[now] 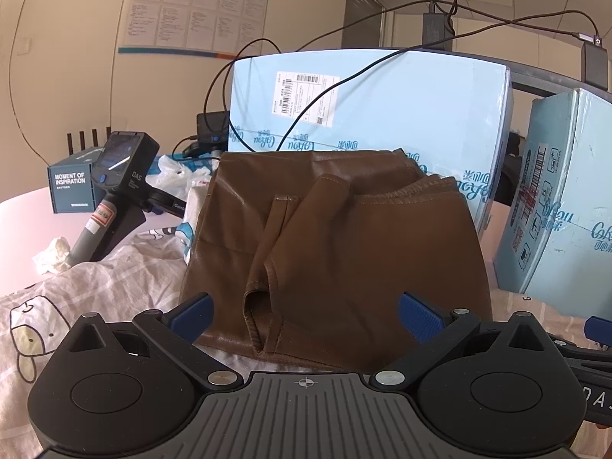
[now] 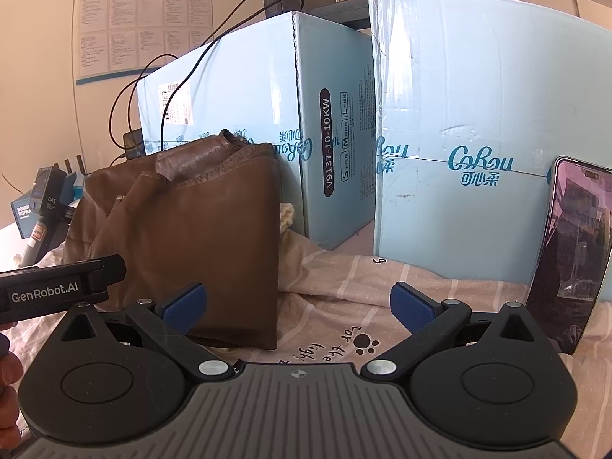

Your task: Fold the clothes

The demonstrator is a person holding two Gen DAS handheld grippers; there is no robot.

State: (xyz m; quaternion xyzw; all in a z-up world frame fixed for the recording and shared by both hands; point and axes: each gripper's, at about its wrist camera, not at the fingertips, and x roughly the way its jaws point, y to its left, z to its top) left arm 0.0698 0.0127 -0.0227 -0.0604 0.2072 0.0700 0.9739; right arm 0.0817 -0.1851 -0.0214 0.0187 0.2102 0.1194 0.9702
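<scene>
A brown leather-like garment [image 1: 344,244] lies folded in a compact stack on a patterned sheet [image 1: 107,287], its hems bunched at the far end. My left gripper [image 1: 306,317] is open and empty, its blue pads either side of the garment's near edge. In the right wrist view the same garment [image 2: 199,237] sits at centre left. My right gripper [image 2: 298,310] is open and empty, just right of the garment's near corner, over the sheet [image 2: 344,290]. The left gripper's body [image 2: 57,290] shows at the left edge.
Two light blue cartons [image 1: 382,103] [image 2: 478,134] stand right behind the garment. A spare handheld gripper [image 1: 114,187], a small dark box [image 1: 70,191] and crumpled tissue [image 1: 51,256] lie at the left. A phone [image 2: 573,252] leans at the right. Cables hang overhead.
</scene>
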